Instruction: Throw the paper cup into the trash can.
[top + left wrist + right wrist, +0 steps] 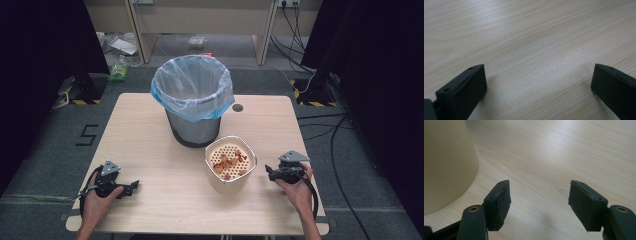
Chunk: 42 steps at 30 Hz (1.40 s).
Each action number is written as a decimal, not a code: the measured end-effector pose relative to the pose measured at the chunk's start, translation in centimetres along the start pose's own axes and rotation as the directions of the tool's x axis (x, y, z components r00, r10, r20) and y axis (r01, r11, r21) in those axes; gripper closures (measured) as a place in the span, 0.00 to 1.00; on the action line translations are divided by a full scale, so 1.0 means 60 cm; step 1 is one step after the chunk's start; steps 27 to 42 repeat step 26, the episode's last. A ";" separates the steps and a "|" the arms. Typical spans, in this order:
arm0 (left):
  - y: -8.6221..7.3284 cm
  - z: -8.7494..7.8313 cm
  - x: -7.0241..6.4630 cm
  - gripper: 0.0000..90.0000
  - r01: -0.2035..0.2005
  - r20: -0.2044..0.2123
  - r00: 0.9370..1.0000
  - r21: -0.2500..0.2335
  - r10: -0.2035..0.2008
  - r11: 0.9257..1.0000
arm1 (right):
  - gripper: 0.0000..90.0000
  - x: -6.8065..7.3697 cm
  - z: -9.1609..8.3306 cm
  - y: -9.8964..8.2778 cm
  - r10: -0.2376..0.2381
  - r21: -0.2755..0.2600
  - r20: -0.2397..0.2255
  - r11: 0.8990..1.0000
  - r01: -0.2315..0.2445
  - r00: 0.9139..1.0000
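Both hand-held grippers rest low over the table in the high view. At the near left edge, the left hand-held gripper lies in a hand with its jaws pointing toward the middle of the table. On the right side, the right hand-held gripper points at the cream container, just beside its wall without touching it. That container stands near the middle of the table, right of centre, with a perforated insert carrying brown scraps. Behind it and close by stands a grey bin lined with a pale blue bag.

From the left gripper view, the left hand-held gripper has its jaws wide apart, with bare table between them.

From the right gripper view, the right hand-held gripper is also open, nothing between its jaws. The cream container rises at the left, outside the left jaw and apart from it.
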<state>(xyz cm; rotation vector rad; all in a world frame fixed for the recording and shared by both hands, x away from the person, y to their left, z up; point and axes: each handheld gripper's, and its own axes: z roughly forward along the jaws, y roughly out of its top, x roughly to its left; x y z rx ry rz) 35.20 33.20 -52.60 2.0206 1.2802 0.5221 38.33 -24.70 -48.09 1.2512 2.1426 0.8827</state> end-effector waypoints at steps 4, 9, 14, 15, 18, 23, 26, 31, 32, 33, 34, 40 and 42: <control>0.000 0.000 0.000 0.00 0.000 0.000 1.000 0.000 0.000 1.000 | 0.37 0.004 0.007 -0.015 -0.006 0.038 -0.015 0.999 0.006 1.000; 0.000 0.000 0.000 0.00 0.000 0.000 1.000 0.000 0.000 1.000 | 0.33 0.013 0.017 -0.028 -0.026 0.108 -0.028 0.994 0.029 0.999; 0.000 0.000 0.000 0.00 0.000 0.000 1.000 0.000 0.000 1.000 | 0.33 0.021 0.024 -0.043 0.061 0.056 -0.068 0.997 -0.057 0.996; 0.000 0.000 0.000 0.00 0.000 0.000 1.000 0.000 0.000 1.000 | 0.32 0.021 0.024 -0.043 0.061 0.053 -0.067 0.997 -0.057 0.996; 0.000 0.000 0.000 0.00 -0.001 0.000 1.000 0.000 0.001 1.000 | 0.30 0.024 0.027 -0.049 0.069 0.019 -0.071 0.998 -0.067 0.995; 0.000 0.000 0.000 0.00 -0.001 0.000 1.000 0.000 0.001 1.000 | 0.27 0.025 0.026 -0.050 0.060 0.021 -0.076 0.998 -0.059 0.995; 0.000 0.000 0.000 0.00 -0.001 0.000 1.000 0.000 0.001 1.000 | 0.27 0.025 0.026 -0.050 0.059 0.022 -0.078 0.998 -0.057 0.995; 0.000 0.000 0.000 0.00 -0.001 0.000 1.000 0.000 0.001 1.000 | 0.27 0.025 0.026 -0.050 0.059 0.022 -0.078 0.998 -0.057 0.995; 0.000 0.000 0.000 0.00 -0.001 0.000 1.000 0.000 0.001 1.000 | 0.27 0.025 0.026 -0.050 0.059 0.022 -0.078 0.998 -0.057 0.995; 0.000 0.000 0.000 0.00 -0.001 0.000 1.000 0.000 0.001 1.000 | 0.27 0.025 0.026 -0.050 0.059 0.022 -0.078 0.998 -0.057 0.995; 0.000 0.000 0.000 0.00 -0.001 0.000 1.000 0.000 0.001 1.000 | 0.27 0.025 0.026 -0.050 0.059 0.022 -0.078 0.998 -0.057 0.995; 0.000 0.000 0.000 0.00 -0.001 0.000 1.000 0.000 0.001 1.000 | 0.27 0.025 0.026 -0.050 0.059 0.022 -0.078 0.998 -0.057 0.995; 0.000 0.000 0.000 0.00 -0.001 0.000 1.000 0.000 0.001 1.000 | 0.27 0.025 0.026 -0.050 0.059 0.022 -0.078 0.998 -0.057 0.995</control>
